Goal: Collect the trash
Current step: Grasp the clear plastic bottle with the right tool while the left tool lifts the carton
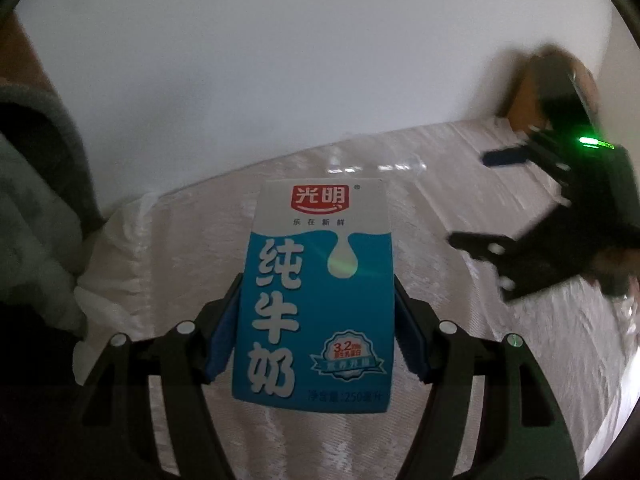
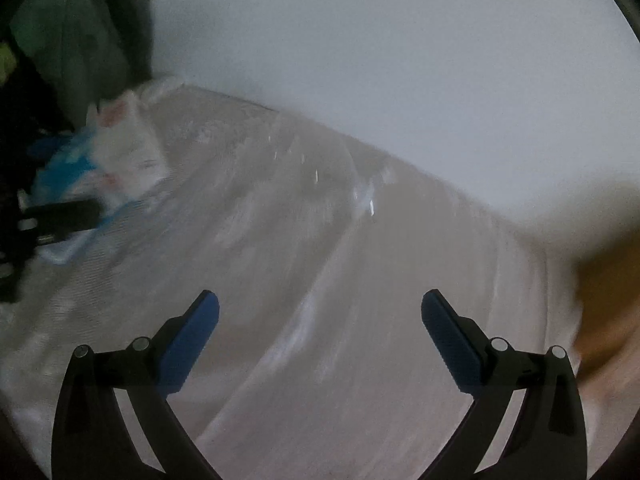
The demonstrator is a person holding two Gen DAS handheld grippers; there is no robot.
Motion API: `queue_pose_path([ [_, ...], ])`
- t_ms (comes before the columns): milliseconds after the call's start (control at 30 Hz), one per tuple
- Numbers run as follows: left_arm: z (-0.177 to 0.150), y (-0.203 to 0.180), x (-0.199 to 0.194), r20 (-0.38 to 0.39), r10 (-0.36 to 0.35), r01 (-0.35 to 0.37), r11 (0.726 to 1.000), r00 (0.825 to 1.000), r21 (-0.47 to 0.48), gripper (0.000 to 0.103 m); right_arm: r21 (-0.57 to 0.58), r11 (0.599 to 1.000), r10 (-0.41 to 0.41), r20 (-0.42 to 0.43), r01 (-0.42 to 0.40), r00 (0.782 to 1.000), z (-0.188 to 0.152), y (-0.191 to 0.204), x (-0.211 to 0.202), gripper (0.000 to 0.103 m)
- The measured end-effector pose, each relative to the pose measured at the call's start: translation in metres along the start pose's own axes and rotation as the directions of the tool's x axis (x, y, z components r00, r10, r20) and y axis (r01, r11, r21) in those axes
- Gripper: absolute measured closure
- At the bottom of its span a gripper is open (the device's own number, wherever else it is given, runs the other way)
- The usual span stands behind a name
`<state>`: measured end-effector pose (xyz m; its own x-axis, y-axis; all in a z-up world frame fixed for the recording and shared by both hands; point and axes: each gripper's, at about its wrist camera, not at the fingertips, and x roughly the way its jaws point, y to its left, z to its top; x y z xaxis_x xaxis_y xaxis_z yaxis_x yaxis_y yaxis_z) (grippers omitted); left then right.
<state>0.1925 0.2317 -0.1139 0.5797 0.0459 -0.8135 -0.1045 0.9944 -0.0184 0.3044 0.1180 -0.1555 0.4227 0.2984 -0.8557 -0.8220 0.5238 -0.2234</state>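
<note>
A: Left claw (image 1: 316,320) status? Carton location?
B: Clamped on the milk carton (image 1: 316,292), held upright above the cloth-covered bench (image 1: 460,360).
A: Right claw (image 2: 320,344)?
B: Wide apart, nothing held. No bin visible; carton apparently not yet discarded.

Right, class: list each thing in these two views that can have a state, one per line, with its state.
milk carton: upright, clamped between the left gripper's pads, sealed as far as visible
left gripper: shut on the carton
right gripper: open, holding nothing
tablecloth: spread over the surface, slightly creased
</note>
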Motion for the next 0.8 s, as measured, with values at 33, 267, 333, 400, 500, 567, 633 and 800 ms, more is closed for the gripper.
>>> queue_pose_path([
  [33, 0.001, 0.003, 0.001, 0.004, 0.003, -0.003, 1.000, 1.000, -0.009, 0.038, -0.021, 1.000, -0.002, -0.002, 0.002, 1.000, 0.004, 0.000, 0.004, 0.003],
  [267, 0.004, 0.023, 0.006, 0.016, 0.020, -0.019, 0.997, 1.000, -0.070, 0.038, -0.324, 0.945, 0.025, -0.024, -0.031, 0.999, 0.058, 0.011, 0.044, 0.005],
  [333, 0.000, 0.029, 0.006, 0.015, 0.027, -0.025, 0.996, 1.000, -0.087, 0.038, -0.363, 0.931, 0.033, -0.039, -0.045, 0.999, 0.070, 0.015, 0.055, 0.005],
  [400, -0.001, 0.031, 0.005, 0.014, 0.038, -0.036, 0.995, 0.999, -0.095, 0.038, -0.354, 0.931, 0.063, -0.076, -0.086, 0.995, 0.079, 0.013, 0.067, 0.016],
  [500, -0.004, 0.033, 0.002, 0.017, 0.058, -0.056, 0.994, 0.998, -0.092, 0.038, -0.288, 0.950, 0.103, -0.070, -0.119, 0.992, 0.081, 0.008, 0.062, 0.027],
  [567, -0.006, 0.031, -0.004, 0.024, 0.063, -0.061, 0.995, 0.998, -0.085, 0.038, -0.247, 0.962, 0.108, -0.055, -0.118, 0.993, 0.076, 0.004, 0.054, 0.028],
  [633, -0.008, 0.025, -0.016, 0.041, 0.065, -0.062, 0.995, 0.997, -0.076, 0.038, -0.198, 0.973, 0.118, -0.033, -0.122, 0.992, 0.067, 0.000, 0.041, 0.028],
  [800, -0.016, -0.008, -0.048, 0.085, 0.012, -0.012, 1.000, 0.996, -0.004, 0.038, 0.119, 0.979, 0.152, 0.122, -0.166, 0.981, -0.015, -0.023, -0.040, 0.029],
])
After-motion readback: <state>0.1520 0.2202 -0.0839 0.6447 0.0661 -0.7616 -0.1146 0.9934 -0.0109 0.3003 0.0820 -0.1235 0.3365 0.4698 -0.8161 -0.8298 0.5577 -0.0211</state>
